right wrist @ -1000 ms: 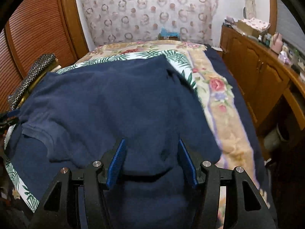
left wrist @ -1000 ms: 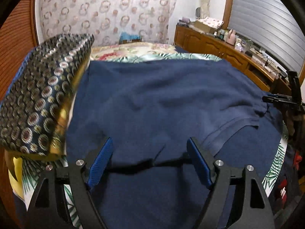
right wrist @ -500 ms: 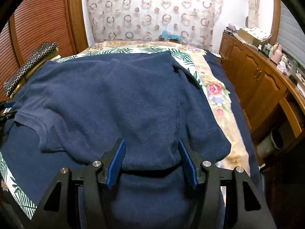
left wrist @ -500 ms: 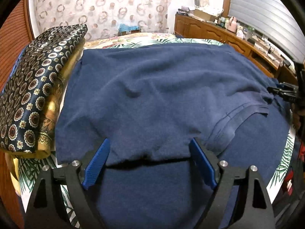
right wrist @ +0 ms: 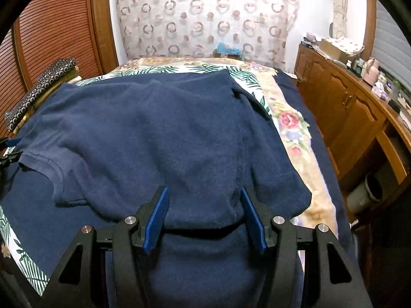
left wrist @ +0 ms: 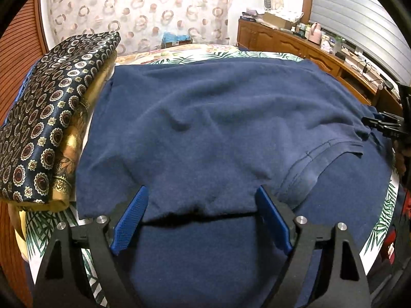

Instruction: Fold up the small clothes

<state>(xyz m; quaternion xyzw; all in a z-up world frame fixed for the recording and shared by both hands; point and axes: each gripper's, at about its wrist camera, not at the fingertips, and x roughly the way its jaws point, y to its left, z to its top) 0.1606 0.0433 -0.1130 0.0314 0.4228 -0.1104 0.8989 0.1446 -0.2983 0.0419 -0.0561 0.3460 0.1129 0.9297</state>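
A navy blue shirt (left wrist: 218,128) lies spread on the bed, its far part folded over toward me so a folded edge crosses just in front of both grippers. A hemmed sleeve (left wrist: 321,159) lies on the lower layer; it also shows in the right wrist view (right wrist: 48,164). My left gripper (left wrist: 201,205) is open, its blue pads either side of the folded edge. My right gripper (right wrist: 204,205) is open over the same shirt (right wrist: 154,133) near its right end. The right gripper's tip (left wrist: 388,125) shows at the far right of the left wrist view.
A folded dark patterned cloth (left wrist: 51,118) on gold fabric sits at the bed's left side. The bed has a leaf-print sheet (right wrist: 246,77) and floral cover (right wrist: 290,123). A wooden cabinet (right wrist: 346,107) with clutter runs along the right. A louvred wooden door (right wrist: 51,25) stands at the left.
Both grippers have drawn back toward me and lowered. The shirt's folded edge has settled flat on the lower layer. Both jaws stay open.
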